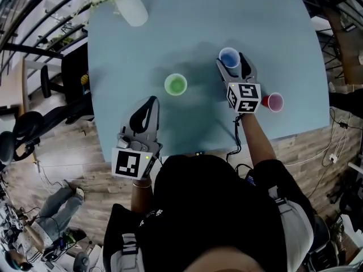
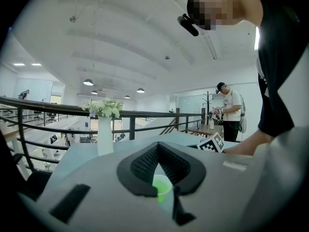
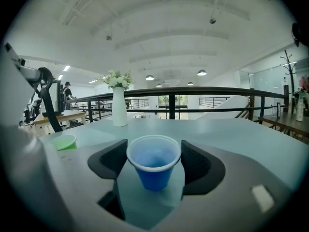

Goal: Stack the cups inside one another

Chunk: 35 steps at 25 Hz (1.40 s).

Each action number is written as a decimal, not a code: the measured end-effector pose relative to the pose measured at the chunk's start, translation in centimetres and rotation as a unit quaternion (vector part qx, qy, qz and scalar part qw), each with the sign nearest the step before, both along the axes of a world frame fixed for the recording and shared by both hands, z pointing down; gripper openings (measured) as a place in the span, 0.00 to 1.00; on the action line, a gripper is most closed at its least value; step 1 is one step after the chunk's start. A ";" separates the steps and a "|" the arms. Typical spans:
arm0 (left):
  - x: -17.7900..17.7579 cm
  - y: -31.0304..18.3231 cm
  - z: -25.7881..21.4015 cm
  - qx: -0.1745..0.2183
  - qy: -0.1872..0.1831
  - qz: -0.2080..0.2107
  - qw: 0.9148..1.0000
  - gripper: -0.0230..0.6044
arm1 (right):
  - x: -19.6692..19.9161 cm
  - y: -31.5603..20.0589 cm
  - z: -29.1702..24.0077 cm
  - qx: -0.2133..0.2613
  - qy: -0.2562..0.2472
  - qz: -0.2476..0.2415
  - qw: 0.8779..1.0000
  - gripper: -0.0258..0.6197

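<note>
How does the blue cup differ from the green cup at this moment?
Colour: the blue cup is blue, the green cup green. Position: the blue cup stands between the jaws of the right gripper, which meet its rim on both sides; the green cup stands free, ahead of the shut left gripper. Both are upright, mouth up, on the table, and look the same shape.
</note>
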<state>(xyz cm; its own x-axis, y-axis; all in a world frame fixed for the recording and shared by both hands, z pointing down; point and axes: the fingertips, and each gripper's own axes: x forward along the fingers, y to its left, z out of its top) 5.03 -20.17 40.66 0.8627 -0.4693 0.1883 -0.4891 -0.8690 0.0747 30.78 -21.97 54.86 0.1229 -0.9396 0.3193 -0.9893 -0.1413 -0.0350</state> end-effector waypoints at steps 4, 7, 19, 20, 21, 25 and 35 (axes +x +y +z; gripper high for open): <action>0.1 0.3 -0.6 0.000 0.007 0.000 1.000 0.02 | -0.5 0.7 -1.7 0.012 -0.003 -0.007 1.000 0.60; 0.0 0.3 -1.0 0.005 0.011 -0.001 1.000 0.02 | -1.1 1.1 -2.9 0.022 -0.004 -0.012 1.000 0.60; -0.9 0.3 -2.4 0.017 0.028 -0.015 0.999 0.02 | -5.4 1.8 -6.7 0.047 -0.010 -0.062 0.997 0.60; -1.1 0.2 -2.5 0.018 0.030 -0.017 0.999 0.02 | -5.9 1.7 -7.0 0.049 -0.010 -0.067 0.996 0.60; -1.3 0.2 -2.6 0.019 0.032 -0.019 0.999 0.02 | -6.4 1.7 -7.2 0.050 -0.011 -0.073 0.996 0.60; -1.7 0.1 -2.9 0.022 0.035 -0.026 0.999 0.02 | -8.1 1.3 -8.4 0.058 -0.011 -0.098 0.993 0.60; -3.5 -0.6 -3.0 0.019 0.043 -0.051 0.998 0.02 | -13.6 0.4 -10.1 0.071 -0.021 -0.168 0.983 0.60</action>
